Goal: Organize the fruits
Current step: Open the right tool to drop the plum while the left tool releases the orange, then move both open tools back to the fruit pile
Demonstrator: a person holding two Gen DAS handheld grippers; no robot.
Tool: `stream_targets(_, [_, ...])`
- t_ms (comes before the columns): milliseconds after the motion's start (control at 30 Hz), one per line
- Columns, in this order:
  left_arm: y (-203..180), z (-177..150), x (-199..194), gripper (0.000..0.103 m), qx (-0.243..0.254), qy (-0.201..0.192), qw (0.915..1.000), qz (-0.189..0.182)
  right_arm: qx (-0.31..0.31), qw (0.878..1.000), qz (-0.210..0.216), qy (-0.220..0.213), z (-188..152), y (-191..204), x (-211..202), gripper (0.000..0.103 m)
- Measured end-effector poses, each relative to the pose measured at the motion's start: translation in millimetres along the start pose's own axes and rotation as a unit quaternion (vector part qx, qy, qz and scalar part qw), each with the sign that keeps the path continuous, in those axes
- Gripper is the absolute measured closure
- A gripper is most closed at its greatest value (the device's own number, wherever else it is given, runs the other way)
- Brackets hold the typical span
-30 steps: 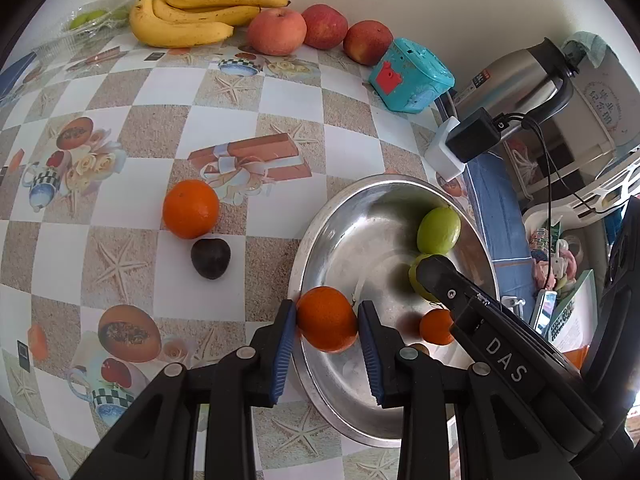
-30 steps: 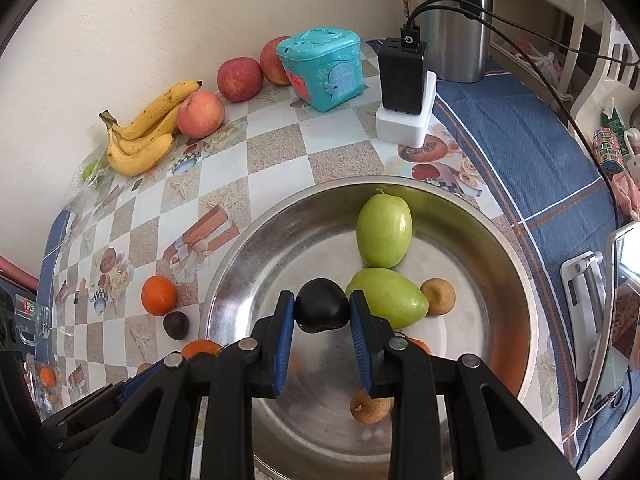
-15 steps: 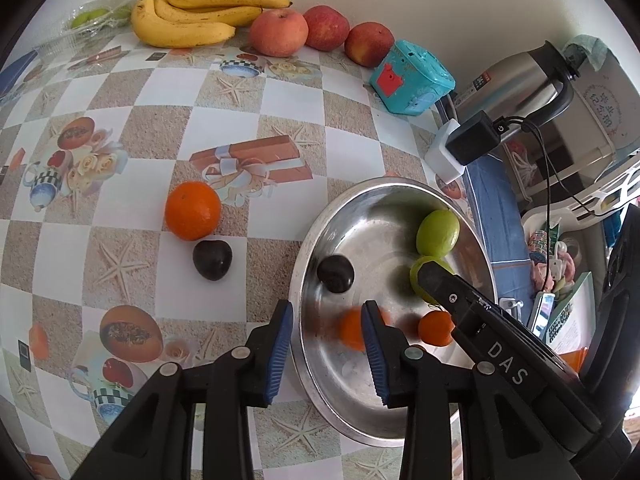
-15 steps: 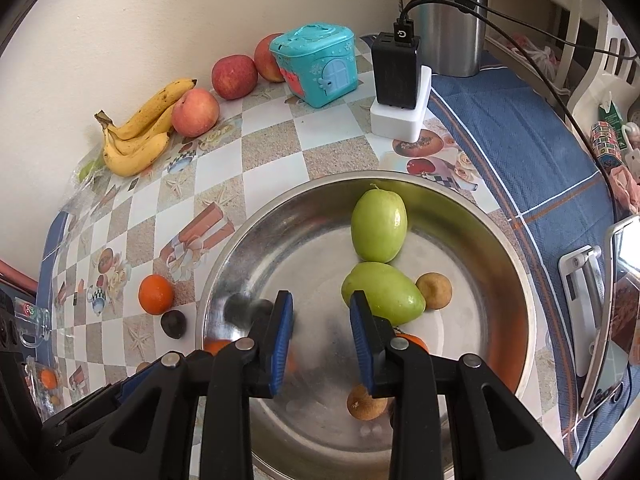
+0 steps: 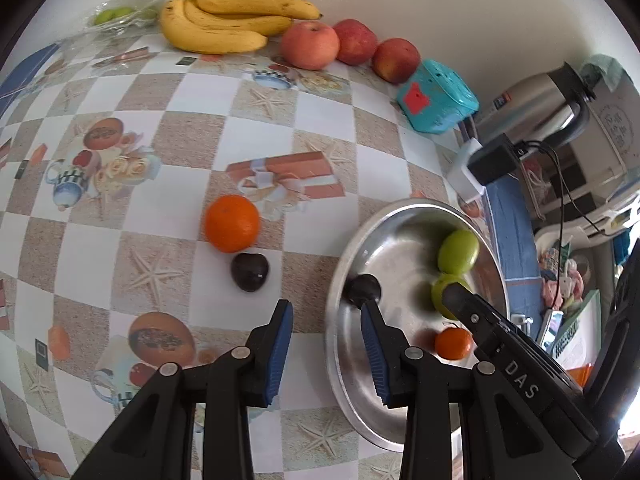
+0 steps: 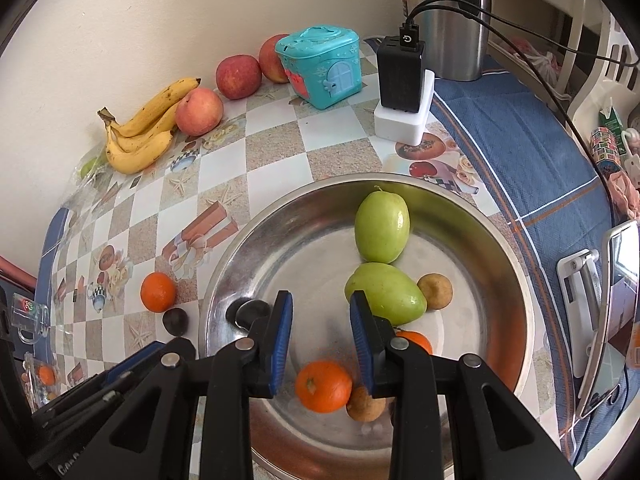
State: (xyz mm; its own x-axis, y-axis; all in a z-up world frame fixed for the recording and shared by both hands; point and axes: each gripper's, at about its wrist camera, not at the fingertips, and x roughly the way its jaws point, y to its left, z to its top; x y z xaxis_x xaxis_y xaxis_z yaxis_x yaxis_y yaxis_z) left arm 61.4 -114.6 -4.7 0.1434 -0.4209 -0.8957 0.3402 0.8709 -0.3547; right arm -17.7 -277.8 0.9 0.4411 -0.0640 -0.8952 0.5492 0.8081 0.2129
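We hold our left gripper [image 5: 326, 336] and right gripper [image 6: 320, 320] agape and empty over the steel bowl [image 6: 500, 240], an orange [image 6: 323, 386] lying inside

left gripper [image 5: 326, 338]: jaws parted, nothing between the blue pads [image 5: 280, 350], tilted down and forward | right gripper [image 6: 320, 326]: jaws parted, empty, blue pads [image 6: 362, 336] angled downward | right gripper's black body also shows at the lower right of the left wrist view, just beside the left one
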Motion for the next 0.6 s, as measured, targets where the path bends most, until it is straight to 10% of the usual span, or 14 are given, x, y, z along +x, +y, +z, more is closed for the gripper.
stream_targets(600, [82.5,22.9,-31.7,0.064,-0.11,-0.051,0.9918,0.039,-0.039,0.999,0.003,0.006,-4.3,25.9,2.1,0.073])
